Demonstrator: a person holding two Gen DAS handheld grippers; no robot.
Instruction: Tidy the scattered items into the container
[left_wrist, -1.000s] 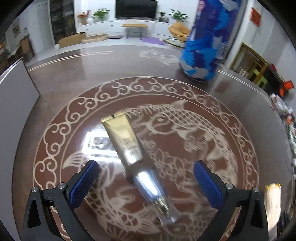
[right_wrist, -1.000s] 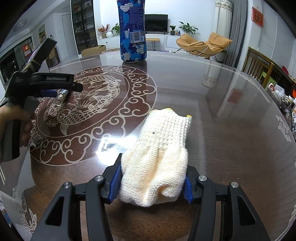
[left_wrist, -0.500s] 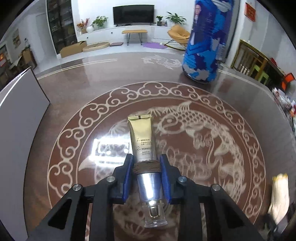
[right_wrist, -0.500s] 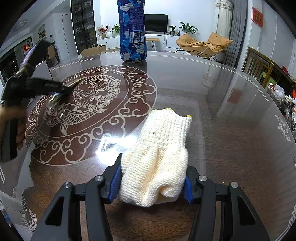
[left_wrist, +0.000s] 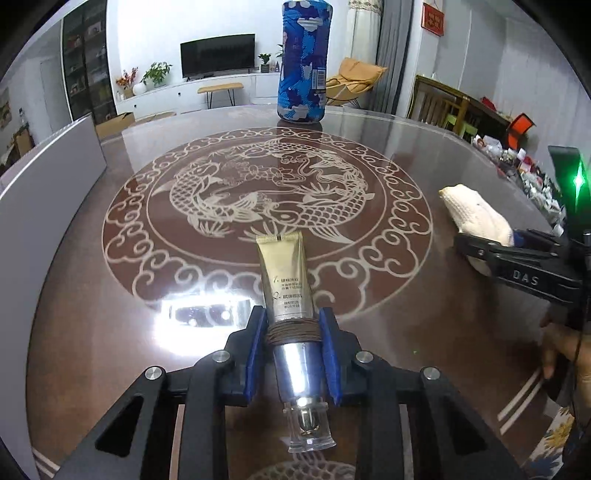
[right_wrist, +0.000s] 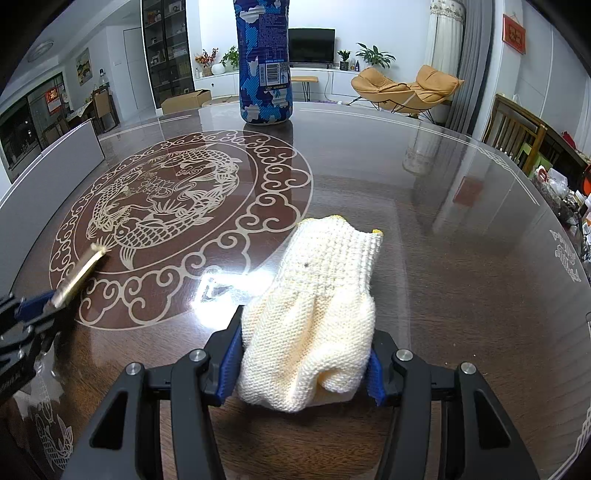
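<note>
Gripping 1 gold tube (left_wrist: 283, 280), left tool (left_wrist: 291, 354); right tool (right_wrist: 303, 363), easing open, pinches 1 glove (right_wrist: 314, 317).

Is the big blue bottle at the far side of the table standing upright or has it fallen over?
Upright. The blue bottle stands on its base on the table, with its body rising straight up in both views; its top is cut off by the frame.

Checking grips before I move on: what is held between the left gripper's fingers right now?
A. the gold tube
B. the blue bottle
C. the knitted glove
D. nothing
A: in the left wrist view the left gripper has its blue fingers pressed on either side of the gold tube.
</note>
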